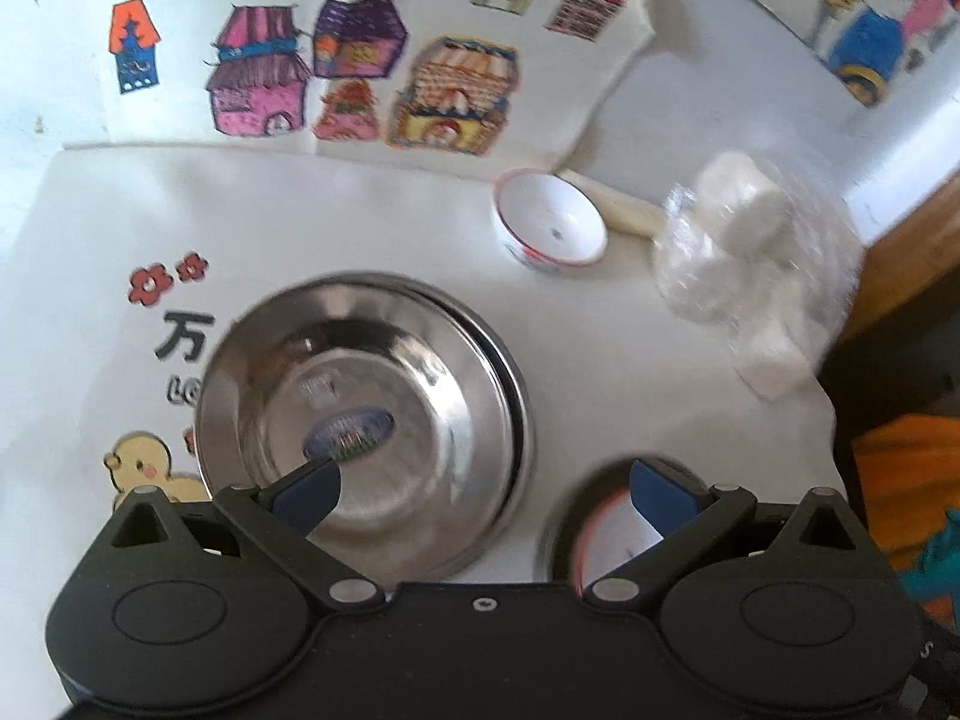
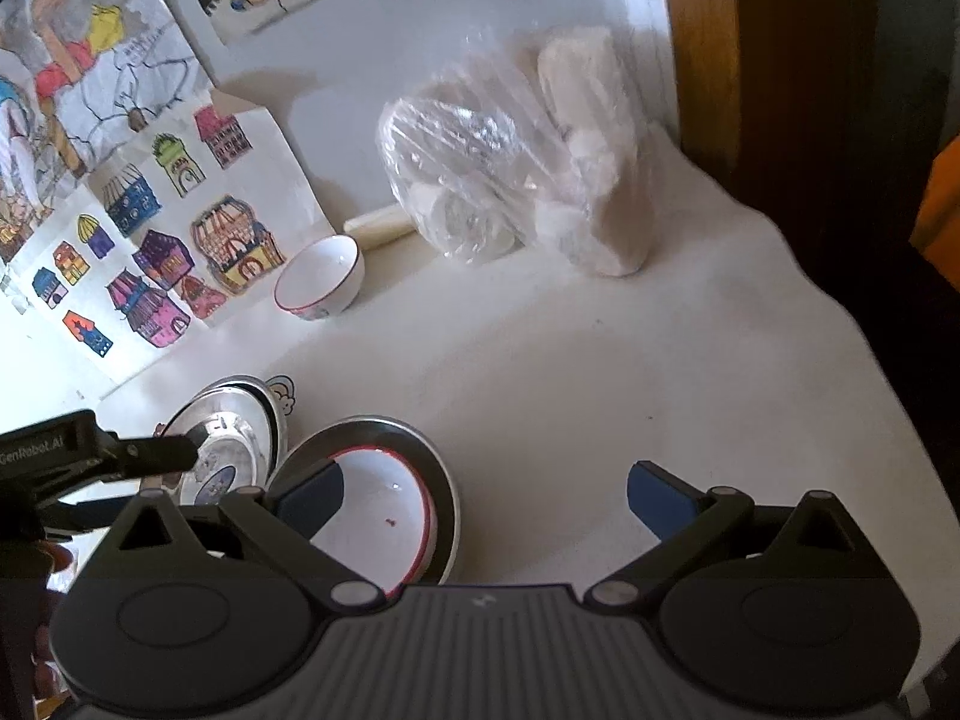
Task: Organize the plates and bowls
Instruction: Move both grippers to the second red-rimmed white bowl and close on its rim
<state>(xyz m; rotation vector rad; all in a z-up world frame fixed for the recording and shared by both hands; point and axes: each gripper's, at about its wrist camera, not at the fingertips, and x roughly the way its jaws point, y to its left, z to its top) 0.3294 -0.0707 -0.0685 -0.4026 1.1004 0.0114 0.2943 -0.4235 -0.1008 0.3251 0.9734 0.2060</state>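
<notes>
A steel bowl [image 1: 366, 420] stacked on steel plates sits on the white table; it also shows in the right wrist view [image 2: 231, 438]. My left gripper [image 1: 483, 495] is open above its near rim, one finger over the bowl. A white bowl with a red rim [image 2: 384, 510] rests in a steel plate [image 2: 447, 492]; part of it shows in the left wrist view [image 1: 606, 534]. My right gripper [image 2: 485, 495] is open and empty, its left finger over this bowl. A second white bowl with a red rim [image 1: 552, 222] stands farther back, and shows in the right wrist view [image 2: 321, 282].
A clear plastic bag of white rolls [image 2: 510, 180] lies at the back right, with a rolled paper [image 2: 381, 222] beside it. Coloured house drawings [image 1: 360, 72] lean on the wall. The table's right edge [image 2: 840, 312] drops to a dark gap by a wooden post [image 2: 708, 48].
</notes>
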